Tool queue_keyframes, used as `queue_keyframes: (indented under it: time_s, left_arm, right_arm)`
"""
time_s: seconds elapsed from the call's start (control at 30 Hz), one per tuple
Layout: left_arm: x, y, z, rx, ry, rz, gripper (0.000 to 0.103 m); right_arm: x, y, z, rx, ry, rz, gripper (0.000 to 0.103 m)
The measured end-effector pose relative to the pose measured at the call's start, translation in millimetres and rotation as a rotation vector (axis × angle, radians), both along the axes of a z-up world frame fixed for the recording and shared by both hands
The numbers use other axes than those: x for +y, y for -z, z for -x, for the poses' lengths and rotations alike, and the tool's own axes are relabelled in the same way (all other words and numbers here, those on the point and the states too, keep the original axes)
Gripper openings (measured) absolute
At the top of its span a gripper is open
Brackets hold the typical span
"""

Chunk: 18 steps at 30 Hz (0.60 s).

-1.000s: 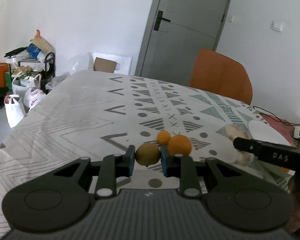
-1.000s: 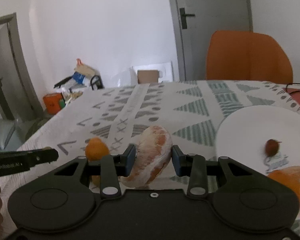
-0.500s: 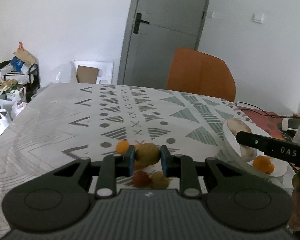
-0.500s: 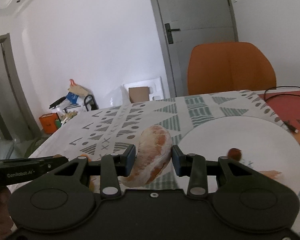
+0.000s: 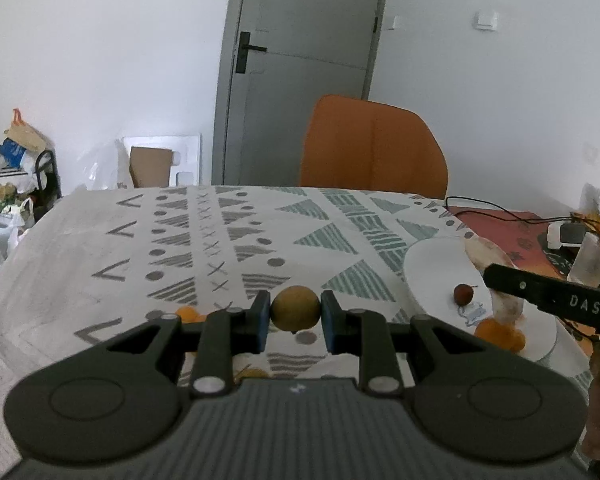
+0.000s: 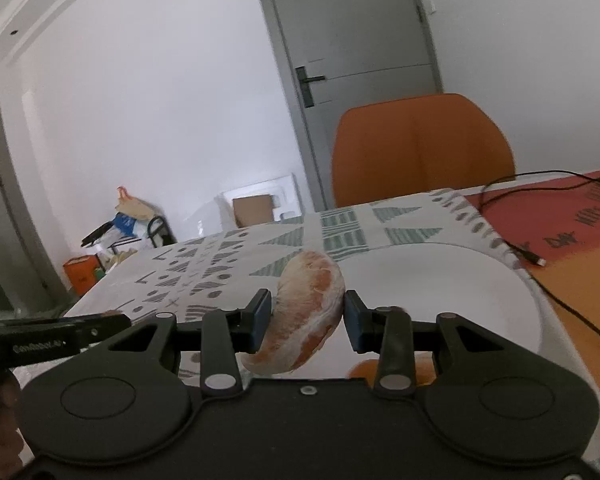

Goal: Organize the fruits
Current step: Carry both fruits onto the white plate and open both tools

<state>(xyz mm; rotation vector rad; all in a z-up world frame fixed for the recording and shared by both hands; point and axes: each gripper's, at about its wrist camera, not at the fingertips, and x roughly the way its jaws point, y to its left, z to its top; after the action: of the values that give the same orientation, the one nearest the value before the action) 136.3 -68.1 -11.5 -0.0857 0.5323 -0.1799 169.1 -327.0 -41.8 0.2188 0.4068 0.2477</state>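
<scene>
Two grips: left gripper (image 5: 295,312) clamps a small yellow-green fruit (image 5: 295,309); right gripper (image 6: 305,314) clamps a peeled citrus piece (image 6: 305,312), white plate (image 6: 460,280) just ahead.

White letters "DAS" stand on the right gripper (image 5: 556,300). The left gripper (image 6: 40,344) bears a small white word (too blurred to read).

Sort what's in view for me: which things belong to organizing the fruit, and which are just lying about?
Part of the job:
- small brownish fruit in the left gripper
- peeled citrus piece in the right gripper
- white plate
- red fruit on the plate
- orange fruits on the plate's near side
- small orange fruit on the tablecloth

Lying about:
- orange chair
- black cable
- plastic cup
- bags by the wall
</scene>
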Motion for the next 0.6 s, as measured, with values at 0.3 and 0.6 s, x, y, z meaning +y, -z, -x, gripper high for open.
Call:
queue_keyframes:
  time_s: [0.3, 0.6]
  left_arm:
    - [-30, -2, -9, -0.005, 0.042, -0.036, 0.025]
    - [-59, -1, -22, -0.001, 0.086, -0.06, 0.025]
  right_arm:
    - [-34, 10, -1, 0.006, 0.06, -0.031, 0.037]
    - [-65, 17, -5, 0.014, 0.114, -0.044, 0.037]
